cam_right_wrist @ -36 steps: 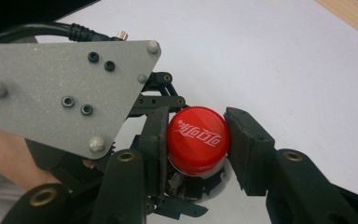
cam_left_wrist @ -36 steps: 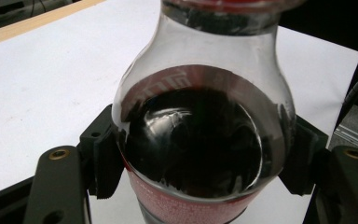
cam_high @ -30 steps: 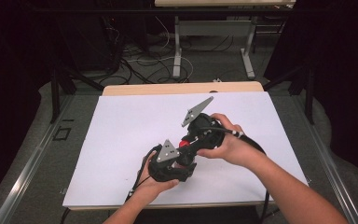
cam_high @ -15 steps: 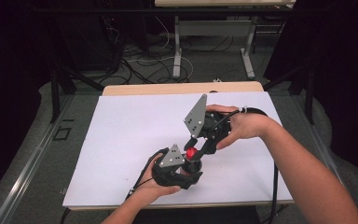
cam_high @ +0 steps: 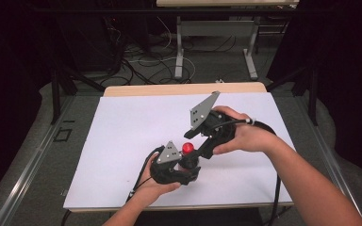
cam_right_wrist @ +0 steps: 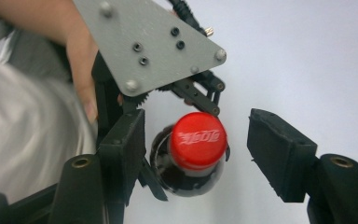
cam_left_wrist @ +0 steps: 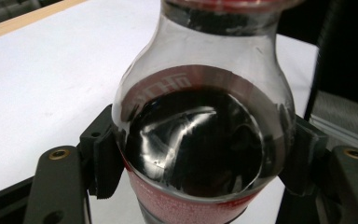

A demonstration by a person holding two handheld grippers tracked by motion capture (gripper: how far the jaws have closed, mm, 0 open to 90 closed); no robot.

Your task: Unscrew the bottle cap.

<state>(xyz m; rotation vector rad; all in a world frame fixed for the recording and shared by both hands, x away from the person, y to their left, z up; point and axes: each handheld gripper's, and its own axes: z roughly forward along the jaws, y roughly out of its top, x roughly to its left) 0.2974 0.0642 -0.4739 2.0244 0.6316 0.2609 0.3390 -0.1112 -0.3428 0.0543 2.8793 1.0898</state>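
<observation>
Left tongs clamped; right tongs just spreading apart.

bottle base cut off by bottom edge, cap cropped at top; label text unreadable.

Bottle upright on the table, between left gripper and right gripper.

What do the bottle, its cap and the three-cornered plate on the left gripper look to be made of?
Bottle: clear, glossy, probably plastic, though glass can't be ruled out; highlights curve over the dark drink inside.
Cap: red, smooth, likely plastic, with white lettering printed on top.
Three-cornered plate: flat matte grey sheet, seemingly metal, with screws and bolt heads in it.
</observation>
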